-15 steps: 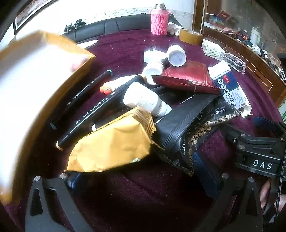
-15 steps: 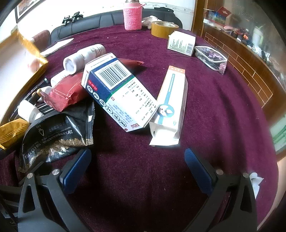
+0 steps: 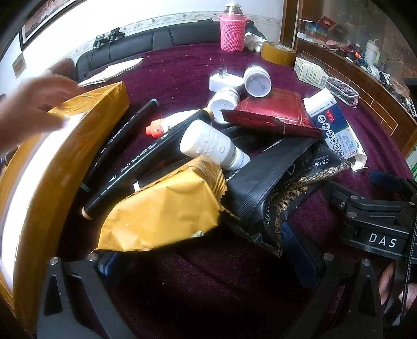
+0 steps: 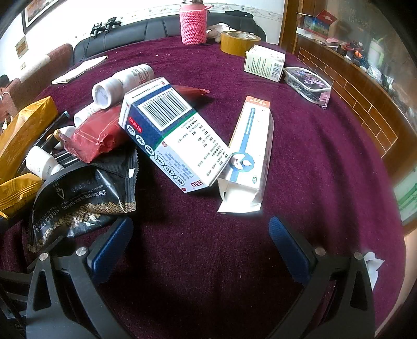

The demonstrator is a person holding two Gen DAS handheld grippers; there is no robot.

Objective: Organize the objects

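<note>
A heap of objects lies on the purple tablecloth point(image 4: 325, 161). In the left wrist view my left gripper point(image 3: 203, 258) is open. A gold foil packet point(image 3: 161, 211) lies just ahead of it and covers the left fingertip; the pads do not press on it. Behind are a black packet point(image 3: 273, 187), a white bottle point(image 3: 213, 147), black markers point(image 3: 135, 167) and a red packet point(image 3: 273, 114). My right gripper point(image 4: 200, 245) is open over bare cloth. In front of it lie a blue-and-white box point(image 4: 172, 135) and a long white box point(image 4: 250, 153).
A person's hand point(image 3: 31, 104) rests on a large gold box point(image 3: 52, 161) at the left. At the back stand a pink knit-covered bottle point(image 4: 192, 23), a tape roll point(image 4: 238, 41), a small white box point(image 4: 264, 62) and a clear pouch point(image 4: 307, 83). A wooden ledge point(image 4: 365, 104) borders the right.
The large gold box at the left has shifted and lowered, and a person's hand now shows on its top. Both grippers have stayed put and open.
</note>
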